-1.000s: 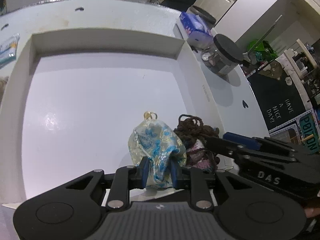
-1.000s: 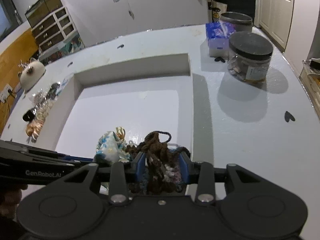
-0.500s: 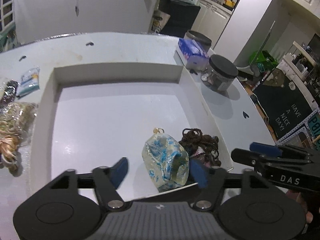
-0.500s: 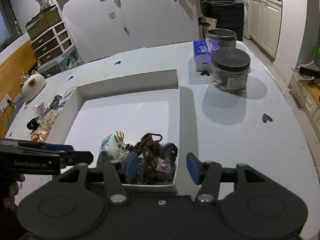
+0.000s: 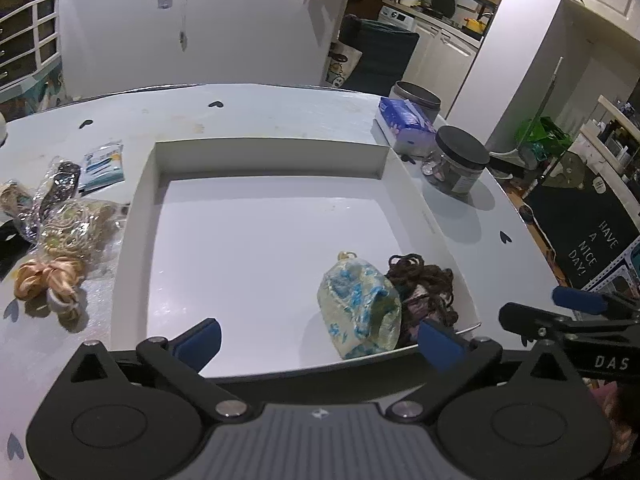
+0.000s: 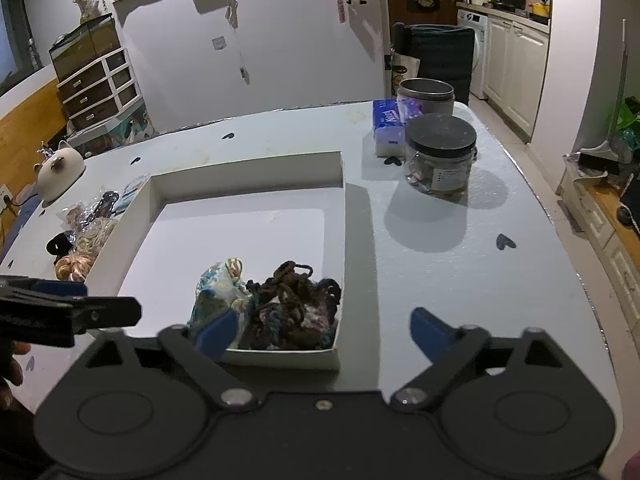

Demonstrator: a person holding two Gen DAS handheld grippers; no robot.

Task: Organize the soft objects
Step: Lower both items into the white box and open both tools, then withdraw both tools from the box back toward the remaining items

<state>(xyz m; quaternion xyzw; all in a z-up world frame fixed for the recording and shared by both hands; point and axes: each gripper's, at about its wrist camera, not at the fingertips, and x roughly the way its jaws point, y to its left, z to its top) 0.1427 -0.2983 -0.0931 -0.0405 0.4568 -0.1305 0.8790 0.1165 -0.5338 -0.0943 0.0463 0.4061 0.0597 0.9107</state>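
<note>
Black hand-held gripper (image 5: pixel 318 340), blue fingertip pads (image 5: pixel 200 340), silver screws

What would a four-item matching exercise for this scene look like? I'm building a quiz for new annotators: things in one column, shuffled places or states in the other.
Things:
1. blue-patterned pouch
2. brown yarn bundle
3. black-lidded jar
4. left gripper

Places or states:
A. on the table, right of the white box
B. open, holding nothing
C. in the box's near right corner
D. in the box, just left of the yarn

Pairs: 1-D, 2-C, 3-A, 4-B
</note>
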